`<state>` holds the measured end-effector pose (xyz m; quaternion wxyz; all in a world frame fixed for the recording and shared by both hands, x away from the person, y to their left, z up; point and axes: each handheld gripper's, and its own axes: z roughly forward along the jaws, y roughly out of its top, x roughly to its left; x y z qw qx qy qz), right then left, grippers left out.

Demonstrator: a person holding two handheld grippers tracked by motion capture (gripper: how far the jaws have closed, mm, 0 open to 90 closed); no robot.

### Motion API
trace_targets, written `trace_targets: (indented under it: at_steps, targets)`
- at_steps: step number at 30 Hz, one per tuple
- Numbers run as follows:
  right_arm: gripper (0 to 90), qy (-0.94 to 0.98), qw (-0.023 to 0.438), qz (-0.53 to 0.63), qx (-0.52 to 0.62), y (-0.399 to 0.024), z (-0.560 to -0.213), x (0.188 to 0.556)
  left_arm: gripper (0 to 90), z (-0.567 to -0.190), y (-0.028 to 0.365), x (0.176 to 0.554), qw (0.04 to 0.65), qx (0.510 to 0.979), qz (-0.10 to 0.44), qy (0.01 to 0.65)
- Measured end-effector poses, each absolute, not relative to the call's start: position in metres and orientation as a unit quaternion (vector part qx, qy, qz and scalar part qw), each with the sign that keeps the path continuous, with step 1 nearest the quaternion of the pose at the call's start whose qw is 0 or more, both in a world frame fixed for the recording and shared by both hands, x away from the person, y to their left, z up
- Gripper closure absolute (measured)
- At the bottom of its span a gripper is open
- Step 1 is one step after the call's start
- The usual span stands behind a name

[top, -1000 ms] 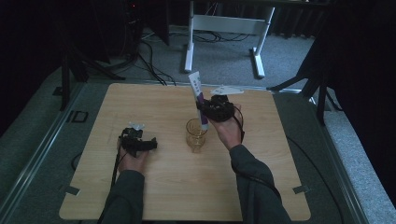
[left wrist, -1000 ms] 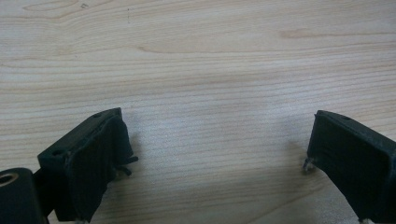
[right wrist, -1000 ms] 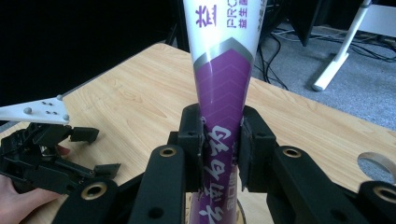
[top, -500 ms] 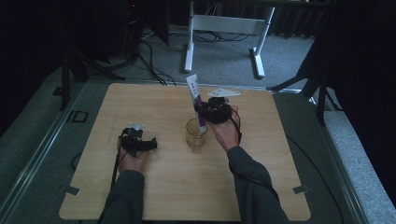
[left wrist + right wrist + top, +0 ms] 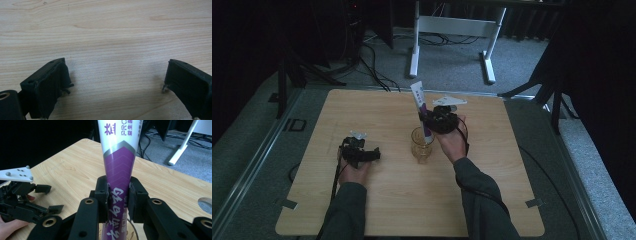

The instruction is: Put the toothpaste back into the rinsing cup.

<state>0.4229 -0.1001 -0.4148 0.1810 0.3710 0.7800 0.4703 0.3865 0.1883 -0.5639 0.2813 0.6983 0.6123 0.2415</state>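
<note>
Wooden table (image 5: 377, 210) carries, left to right, one left gripper (image 5: 116, 82), jaws spread wide over bare wood, one glass cup (image 5: 421, 145), and one right gripper (image 5: 117, 195) clenched on the single toothpaste tube (image 5: 119, 162). Squeezed between those jaws at its purple middle above the cup, the tube probably handles light, soft and slick, so gripping near the stiffer cap end seems safer.

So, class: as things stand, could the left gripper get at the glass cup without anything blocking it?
Probably yes. The left gripper rests open on the table, with bare wood between it and the glass cup; the right gripper holds the tube above the cup.
</note>
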Motion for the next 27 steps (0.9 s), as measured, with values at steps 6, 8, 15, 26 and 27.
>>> trace_targets:
  at_steps: [6, 8, 15, 26, 27]
  targets:
    - [73.3, 0.779, 0.182, 0.470, 0.374, -0.099, -0.417, 0.424, 4.2, -0.564, 0.188, 0.387, 0.281, 0.698, 0.241, 0.612]
    - [73.2, 0.779, 0.182, 0.469, 0.374, -0.099, -0.418, 0.424, 4.2, -0.564, 0.188, 0.387, 0.281, 0.698, 0.241, 0.612]
    - [73.2, 0.782, 0.182, 0.463, 0.376, -0.097, -0.425, 0.424, 4.2, -0.564, 0.188, 0.386, 0.281, 0.699, 0.241, 0.612]
    - [73.0, 0.788, 0.180, 0.454, 0.375, -0.093, -0.436, 0.424, 4.3, -0.564, 0.188, 0.387, 0.281, 0.698, 0.242, 0.612]
    - [72.9, 0.789, 0.179, 0.452, 0.376, -0.093, -0.437, 0.424, 4.2, -0.564, 0.188, 0.387, 0.281, 0.698, 0.242, 0.612]
